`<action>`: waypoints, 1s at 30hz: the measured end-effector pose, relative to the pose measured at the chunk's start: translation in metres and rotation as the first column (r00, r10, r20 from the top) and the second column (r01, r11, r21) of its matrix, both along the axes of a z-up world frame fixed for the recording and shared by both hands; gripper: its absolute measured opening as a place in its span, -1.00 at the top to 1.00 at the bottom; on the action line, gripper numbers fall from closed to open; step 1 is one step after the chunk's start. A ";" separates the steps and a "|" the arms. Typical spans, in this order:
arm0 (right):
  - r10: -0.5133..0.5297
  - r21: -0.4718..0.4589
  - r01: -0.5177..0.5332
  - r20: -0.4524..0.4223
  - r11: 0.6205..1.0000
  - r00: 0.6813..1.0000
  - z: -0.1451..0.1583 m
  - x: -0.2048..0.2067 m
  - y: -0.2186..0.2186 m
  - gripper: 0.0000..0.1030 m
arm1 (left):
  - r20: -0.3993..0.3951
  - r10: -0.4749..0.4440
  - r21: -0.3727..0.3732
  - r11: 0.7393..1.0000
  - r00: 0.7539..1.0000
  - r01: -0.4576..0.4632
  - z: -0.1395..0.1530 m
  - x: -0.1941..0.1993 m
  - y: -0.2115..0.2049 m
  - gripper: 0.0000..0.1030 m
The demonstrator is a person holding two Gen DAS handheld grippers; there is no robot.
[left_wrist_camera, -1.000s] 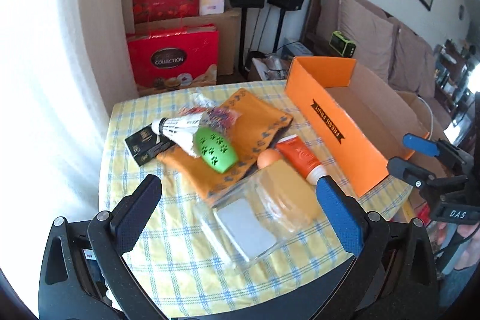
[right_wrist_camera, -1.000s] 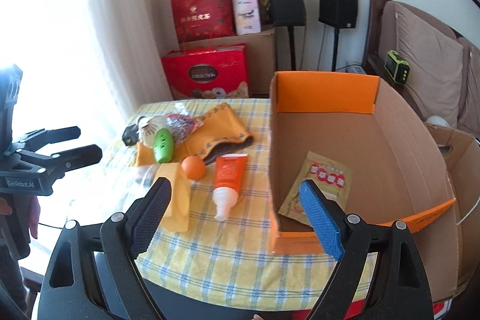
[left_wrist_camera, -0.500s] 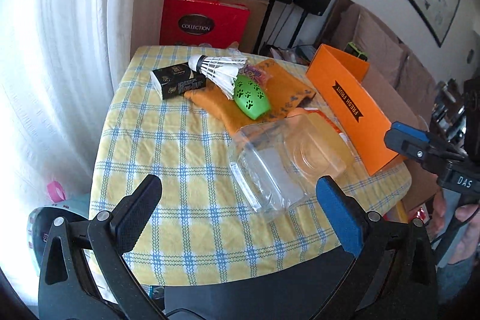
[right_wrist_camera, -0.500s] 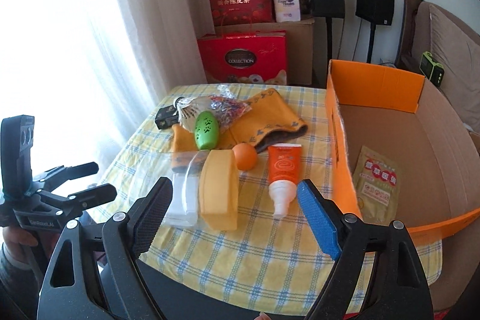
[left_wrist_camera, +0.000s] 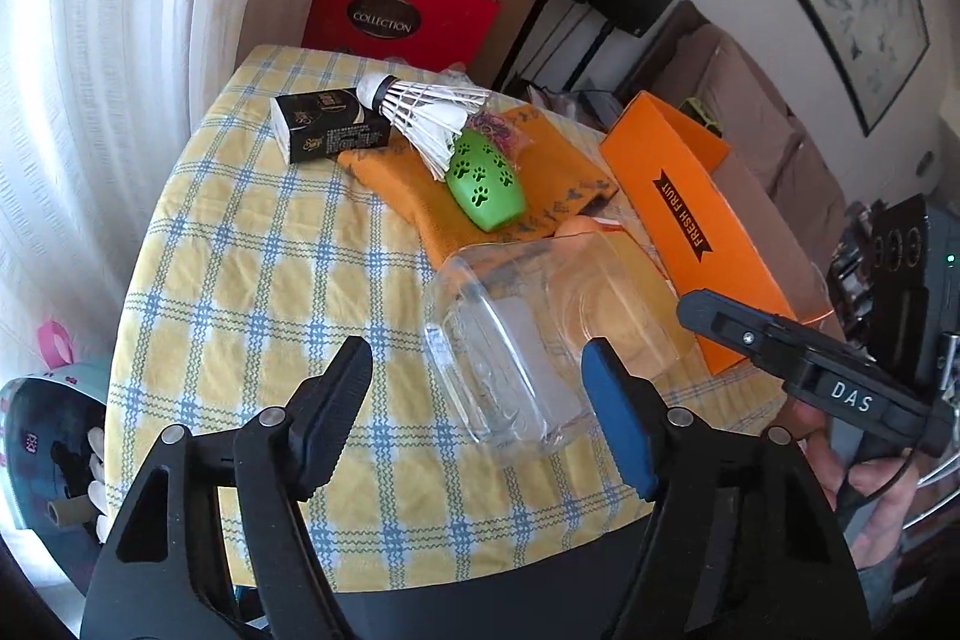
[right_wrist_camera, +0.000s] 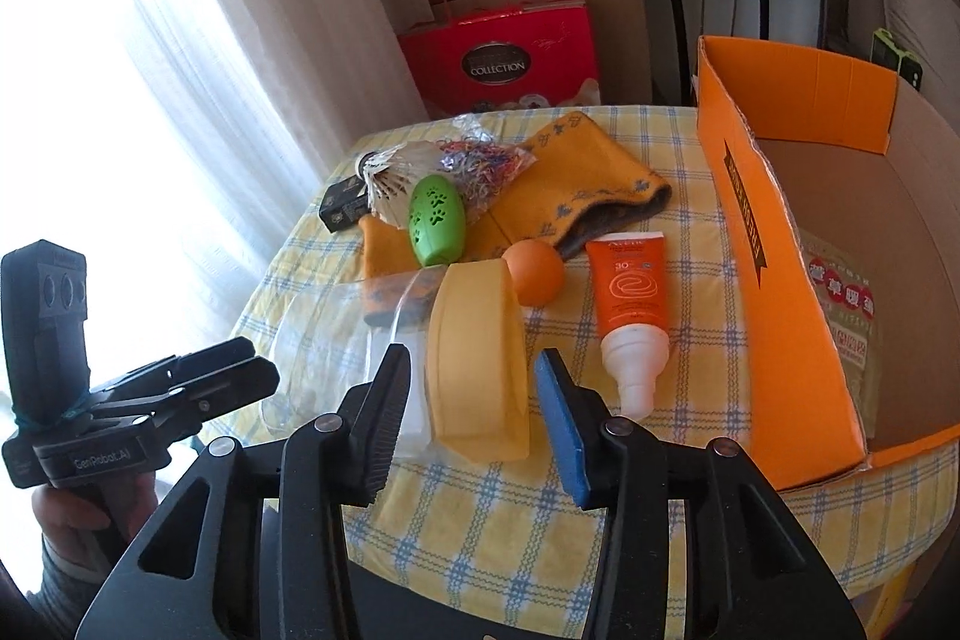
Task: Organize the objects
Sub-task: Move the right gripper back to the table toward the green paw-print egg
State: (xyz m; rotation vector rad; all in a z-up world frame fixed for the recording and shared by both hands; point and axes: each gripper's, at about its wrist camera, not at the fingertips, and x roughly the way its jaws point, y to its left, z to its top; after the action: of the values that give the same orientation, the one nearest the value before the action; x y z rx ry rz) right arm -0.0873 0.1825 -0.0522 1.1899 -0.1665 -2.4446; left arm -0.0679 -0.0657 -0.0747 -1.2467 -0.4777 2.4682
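Note:
A clear plastic jar (left_wrist_camera: 510, 340) with a yellow lid (right_wrist_camera: 474, 340) lies on its side on the checked tablecloth (left_wrist_camera: 252, 268). My left gripper (left_wrist_camera: 477, 349) hovers over the jar's base end with its jaws closing; the pads stand apart from the jar's walls. My right gripper (right_wrist_camera: 471, 361) straddles the yellow lid, jaws closing, with a small gap showing at each pad. Each gripper shows in the other's view: the right gripper (left_wrist_camera: 780, 340) and the left gripper (right_wrist_camera: 198, 388).
An orange cardboard box (right_wrist_camera: 780, 280) holding a sachet (right_wrist_camera: 846, 316) stands on the right. A sunscreen tube (right_wrist_camera: 627, 292), orange ball (right_wrist_camera: 534, 274), green paw-print case (right_wrist_camera: 437, 220), shuttlecock (left_wrist_camera: 420, 112), small black box (left_wrist_camera: 324, 130) and yellow knit cloth (right_wrist_camera: 576, 184) lie behind the jar.
Both grippers have come down and closer to the jar. Their jaws have narrowed, the left around the base end and the right around the lid. The left view has rolled.

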 end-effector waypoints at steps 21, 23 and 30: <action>0.014 -0.062 -0.010 0.065 0.998 0.998 -0.013 -0.010 -0.007 0.16 | 0.040 -0.039 0.030 0.999 0.998 0.038 -0.007 -0.011 0.025 0.07; 0.016 -0.049 -0.014 0.056 0.999 0.998 -0.011 -0.007 -0.009 0.17 | 0.034 -0.033 0.017 0.999 0.999 0.032 -0.005 -0.008 0.025 0.07; 0.028 -0.041 -0.026 0.044 0.999 0.999 -0.005 -0.002 -0.011 0.20 | 0.034 -0.027 0.010 1.000 0.999 0.026 -0.001 -0.006 0.024 0.07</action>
State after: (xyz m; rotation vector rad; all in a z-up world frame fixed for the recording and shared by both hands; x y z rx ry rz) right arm -0.0891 0.1713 -0.0577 1.2217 -0.2107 -2.3814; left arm -0.0736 -0.0419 -0.0759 -1.2847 -0.4782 2.4237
